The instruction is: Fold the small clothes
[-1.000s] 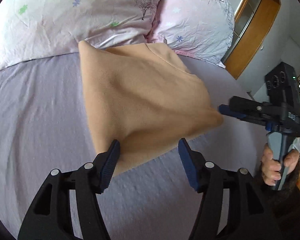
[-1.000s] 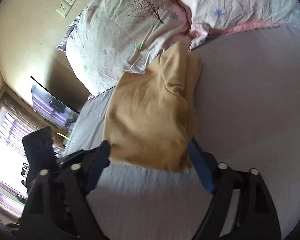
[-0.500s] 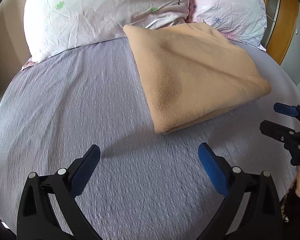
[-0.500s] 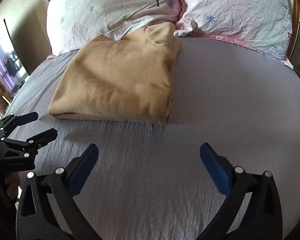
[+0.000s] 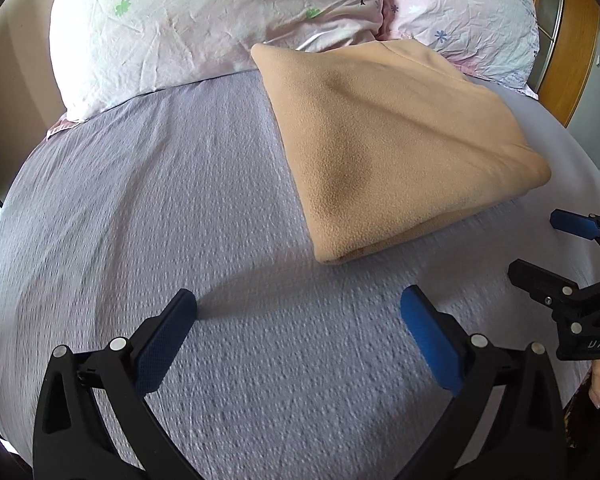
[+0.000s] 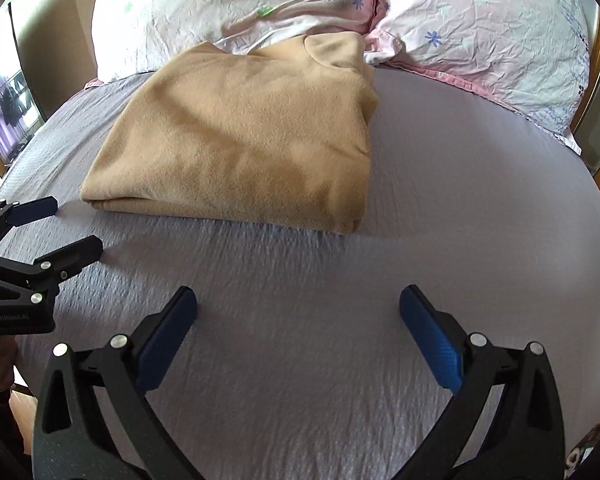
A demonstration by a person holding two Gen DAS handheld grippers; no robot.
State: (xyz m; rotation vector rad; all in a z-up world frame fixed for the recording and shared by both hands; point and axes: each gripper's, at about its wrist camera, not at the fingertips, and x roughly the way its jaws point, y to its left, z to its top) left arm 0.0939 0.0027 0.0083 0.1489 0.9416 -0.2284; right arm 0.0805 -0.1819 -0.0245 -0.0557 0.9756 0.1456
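A tan fleece garment (image 5: pixel 392 148) lies folded into a thick rectangle on the lilac bed sheet (image 5: pixel 140 220), its far edge against the pillows. It also shows in the right wrist view (image 6: pixel 244 140). My left gripper (image 5: pixel 298 312) is open and empty, hovering over the sheet in front of the garment's near left corner. My right gripper (image 6: pixel 298 312) is open and empty, hovering in front of the garment's near edge. Each gripper shows at the edge of the other's view: the right one (image 5: pixel 540 246), the left one (image 6: pixel 66 228).
Two floral pink-white pillows (image 5: pixel 220 20) (image 6: pixel 480 28) lie at the head of the bed behind the garment. A wooden door frame (image 5: pixel 568 48) stands at the right. A dark screen and a window (image 6: pixel 8 92) are at the far left.
Both grippers have let go of the garment and opened wide. They have pulled back towards the foot of the bed. The garment now lies folded flat on the sheet.
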